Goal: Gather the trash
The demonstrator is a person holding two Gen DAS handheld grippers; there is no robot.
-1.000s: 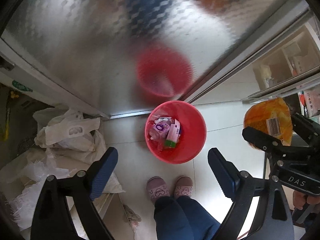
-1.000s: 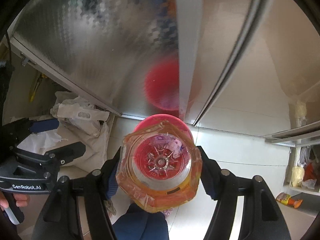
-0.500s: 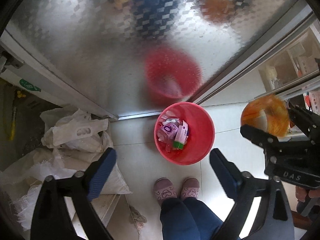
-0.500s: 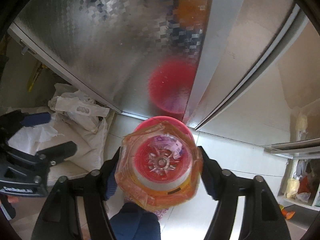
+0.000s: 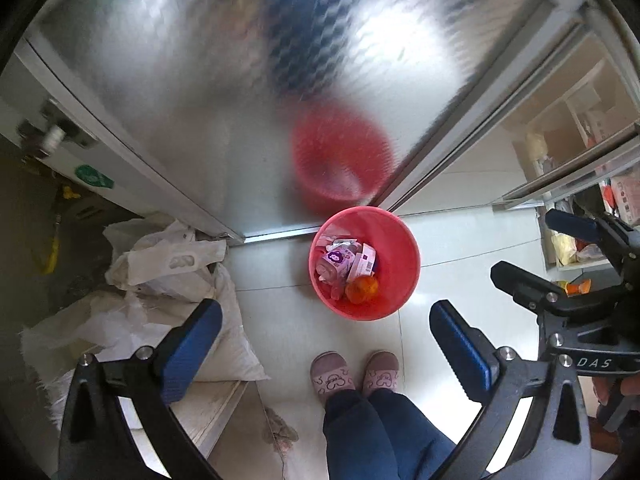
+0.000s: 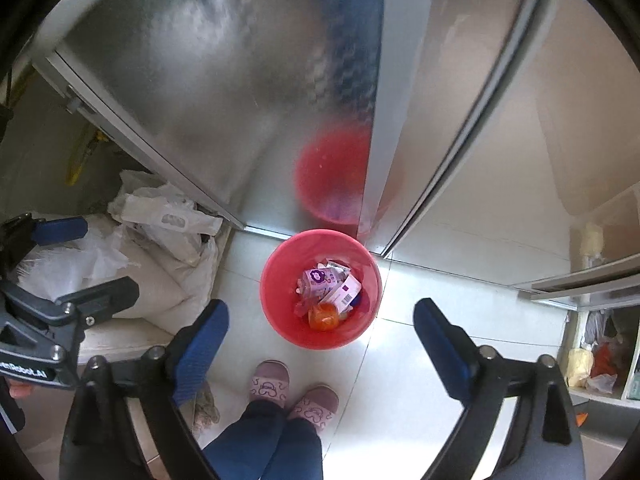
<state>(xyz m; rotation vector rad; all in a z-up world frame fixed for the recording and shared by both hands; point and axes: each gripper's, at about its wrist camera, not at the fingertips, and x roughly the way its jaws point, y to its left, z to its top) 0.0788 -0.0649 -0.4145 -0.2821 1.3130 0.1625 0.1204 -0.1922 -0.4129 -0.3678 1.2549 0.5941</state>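
Red bin point(image 5: 365, 264) on pale floor tile point(image 5: 448, 280), against base of textured metal door point(image 5: 240, 100); blurred red reflection above it. Orange bottle point(image 5: 361, 290) lying inside bin at roughly 6 o'clock of its bowl, among purple-printed carton point(image 5: 335, 258) and white barcode-labelled packet point(image 5: 362, 266); same bottle point(image 6: 323, 317) seen in right wrist view. Print on carton too small to read.

Left claw point(image 5: 325, 340) released, blue pads wide apart, nothing between. Right claw point(image 6: 320, 336) likewise released and bare.

Writing: "DAS" legible on right claw body at 3 o'clock in left wrist view; "GenRobot.AI", partly cut off, on left claw body at 9 o'clock in right wrist view. Green round sticker point(image 5: 93, 176) on door frame, text unreadable, left view only.

White sacks point(image 5: 160, 272) at 9 o'clock of bin. Pink slippers point(image 5: 354, 372) at 6 o'clock. Shelf with bagged items point(image 6: 592, 360) at 4 o'clock, clearer in right view.
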